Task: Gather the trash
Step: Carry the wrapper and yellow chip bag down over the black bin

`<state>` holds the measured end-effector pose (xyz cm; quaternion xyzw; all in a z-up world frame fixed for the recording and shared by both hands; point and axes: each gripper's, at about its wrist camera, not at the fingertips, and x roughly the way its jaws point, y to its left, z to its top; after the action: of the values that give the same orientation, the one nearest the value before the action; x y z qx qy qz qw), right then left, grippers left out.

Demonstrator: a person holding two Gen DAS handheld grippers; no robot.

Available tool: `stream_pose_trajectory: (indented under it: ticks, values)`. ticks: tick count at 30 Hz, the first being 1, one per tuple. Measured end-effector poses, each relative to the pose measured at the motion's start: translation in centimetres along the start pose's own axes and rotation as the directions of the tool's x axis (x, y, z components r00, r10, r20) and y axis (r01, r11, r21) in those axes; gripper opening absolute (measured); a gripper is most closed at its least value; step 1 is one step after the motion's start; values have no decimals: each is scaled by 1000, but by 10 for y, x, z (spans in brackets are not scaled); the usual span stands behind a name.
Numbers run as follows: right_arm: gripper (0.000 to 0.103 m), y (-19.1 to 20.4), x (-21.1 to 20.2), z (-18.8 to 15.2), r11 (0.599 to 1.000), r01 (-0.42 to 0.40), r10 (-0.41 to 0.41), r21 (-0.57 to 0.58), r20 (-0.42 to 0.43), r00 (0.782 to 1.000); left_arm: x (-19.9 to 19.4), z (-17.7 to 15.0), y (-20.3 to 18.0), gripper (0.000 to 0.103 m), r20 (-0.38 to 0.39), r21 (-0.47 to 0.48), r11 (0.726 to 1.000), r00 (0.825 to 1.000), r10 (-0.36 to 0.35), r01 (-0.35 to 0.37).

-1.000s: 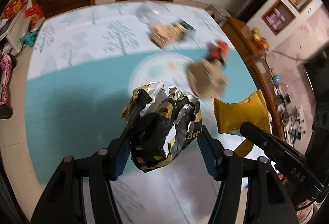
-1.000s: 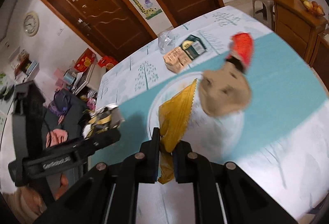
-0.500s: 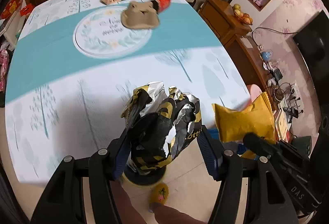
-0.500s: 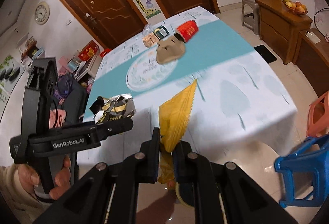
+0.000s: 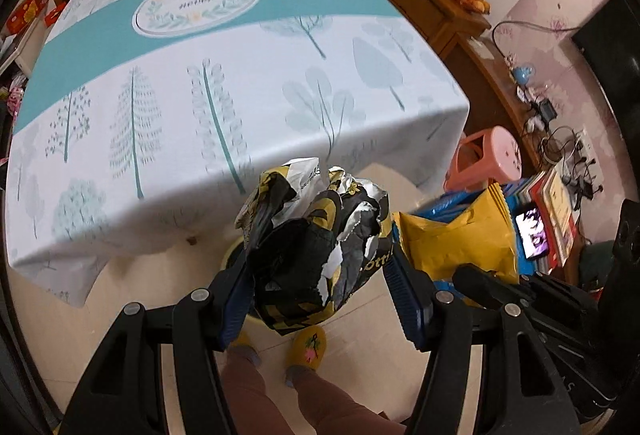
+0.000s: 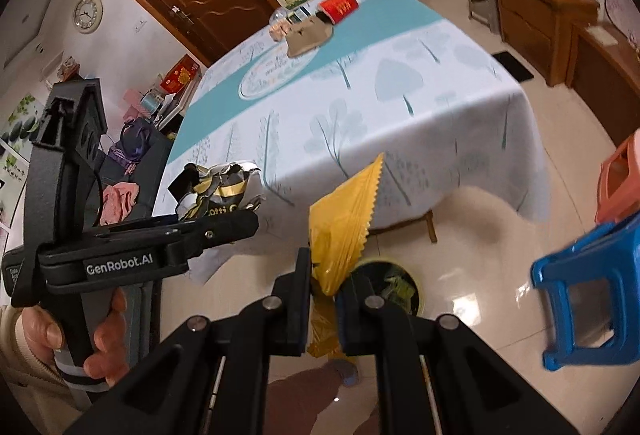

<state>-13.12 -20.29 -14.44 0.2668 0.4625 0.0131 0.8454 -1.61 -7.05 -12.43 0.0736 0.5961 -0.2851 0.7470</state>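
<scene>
Right wrist view: yellow snack bag (image 6: 342, 219), flat with a serrated top edge, clamped between right gripper (image 6: 323, 285) fingers above round yellow-rimmed bin (image 6: 404, 285) holding scraps. Left gripper (image 5: 320, 277) fingers clamp crumpled black-yellow foil wrapper (image 5: 316, 251) off the bench (image 5: 240, 75).
</scene>
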Motion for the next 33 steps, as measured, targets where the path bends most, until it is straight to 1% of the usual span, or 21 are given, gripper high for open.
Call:
stream_pose_trajectory:
  ticks: [5, 9, 17, 28, 33]
  values:
    - [10, -9, 11, -20, 999, -7, 8, 40, -20, 1000, 22, -15, -1, 61, -38, 2, 1000, 999, 1, -1]
    - [10, -16, 23, -33, 998, 1, 1, 57, -38, 999, 43, -27, 0, 61, -68, 27, 1000, 998, 13, -11]
    - [10, -34, 60, -57, 994, 31, -24, 103, -63, 998, 82, -42, 14, 61, -87, 42, 999, 996, 24, -21]
    - [10, -71, 127, -101, 978, 81, -62, 194, -101, 993, 181, -69, 44, 61, -145, 54, 998, 989, 34, -27]
    - [10, -90, 163, -122, 968, 103, -74, 231, -129, 989, 226, -79, 59, 61, -174, 53, 999, 985, 18, -9]
